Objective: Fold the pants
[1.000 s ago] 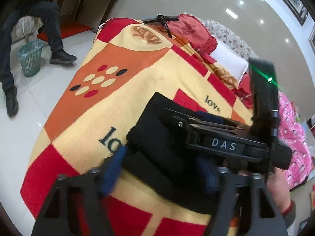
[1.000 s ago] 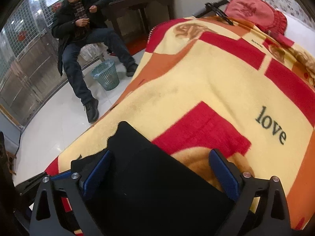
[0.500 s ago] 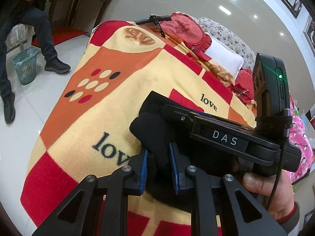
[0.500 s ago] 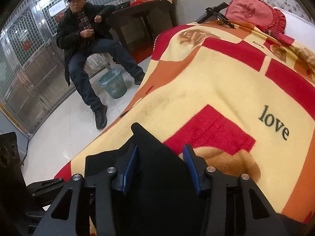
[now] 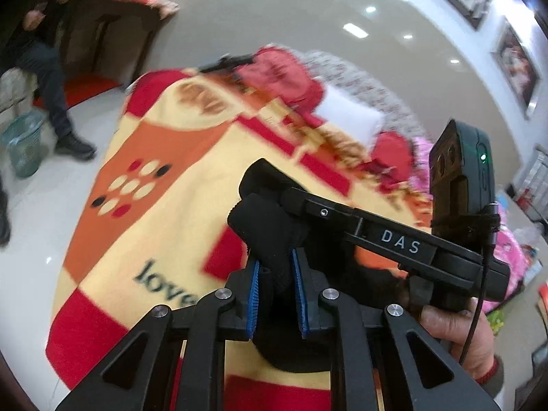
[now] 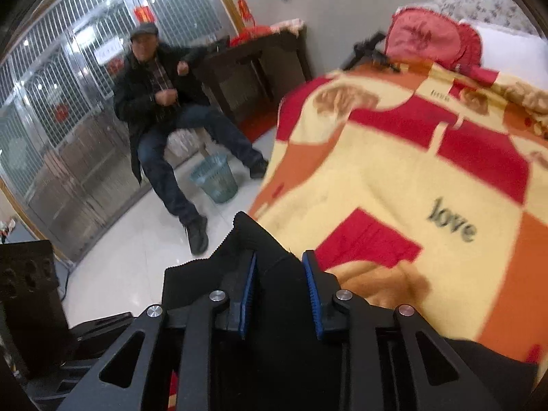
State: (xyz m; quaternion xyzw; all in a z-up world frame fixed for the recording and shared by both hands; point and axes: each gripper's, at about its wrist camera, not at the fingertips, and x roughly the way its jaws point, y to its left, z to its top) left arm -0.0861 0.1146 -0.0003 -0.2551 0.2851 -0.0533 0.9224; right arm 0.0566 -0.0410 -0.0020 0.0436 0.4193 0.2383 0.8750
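Nearest in the left wrist view, the left claw (image 5: 275, 294) has its blue pads (image 5: 252, 299) pinched on a bunched fold of the black pants (image 5: 270, 236), the jaws closing with only that cloth between them. Just right of it, the right claw's black body crosses the view with a small camera unit (image 5: 460, 185) standing on it, and the right hand (image 5: 455, 325) grips its handle at the near right; this body hides part of the pants behind it. In the right wrist view, the right claw (image 6: 279, 294) is also closing, its pads (image 6: 311, 294) pressed on a thicker wad of the pants (image 6: 250, 239), whose ribbed edge sticks up just beyond the tips. The pants lie at the near end of the bed, on a blanket (image 6: 394, 178) of red, orange and yellow blocks with "love" printed on it. Farther along the bed, a red cushion (image 6: 424, 37) and a white pillow (image 5: 346, 116) sit at the far end, with a dark tripod-like object (image 6: 370, 51) just left of the cushion. Left of the bed, on the white floor, a green basket (image 6: 215, 178) stands between the feet of a seated person (image 6: 161, 102), beside a dark cabinet (image 6: 253, 65). A dark box (image 6: 27, 294) sits at the near left.
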